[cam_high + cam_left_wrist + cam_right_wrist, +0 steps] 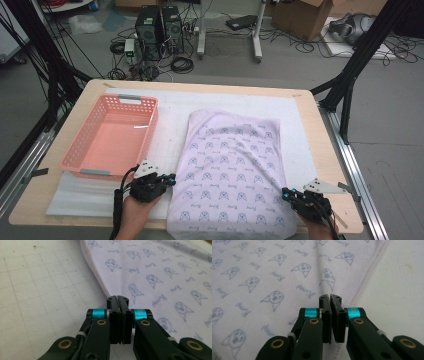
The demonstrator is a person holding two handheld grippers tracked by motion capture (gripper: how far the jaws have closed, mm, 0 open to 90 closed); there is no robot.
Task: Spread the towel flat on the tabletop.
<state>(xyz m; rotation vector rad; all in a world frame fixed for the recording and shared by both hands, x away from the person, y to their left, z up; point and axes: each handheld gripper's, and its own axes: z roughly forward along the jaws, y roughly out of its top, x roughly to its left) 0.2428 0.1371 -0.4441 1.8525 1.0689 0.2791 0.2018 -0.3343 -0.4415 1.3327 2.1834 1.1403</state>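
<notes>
The worktop (320, 145) is seen in the centre of the high view, its near edge cut off at the bottom of the frame. A white mat (175, 120) is laid over it. A lilac printed cloth (232, 170) is spread flat at lower centre, its near hem hanging past the worktop's edge. A pink basket (112, 135) is set at centre left, apart from the cloth.

The left gripper (170, 178) is placed at the cloth's left edge, the right gripper (286, 193) at its right edge. From above the fingers are too small to read. In the gripper views, the fingers of the left gripper (117, 298) and right gripper (330, 297) are seen pressed together at the hem; whether cloth is pinched between them cannot be told.
</notes>
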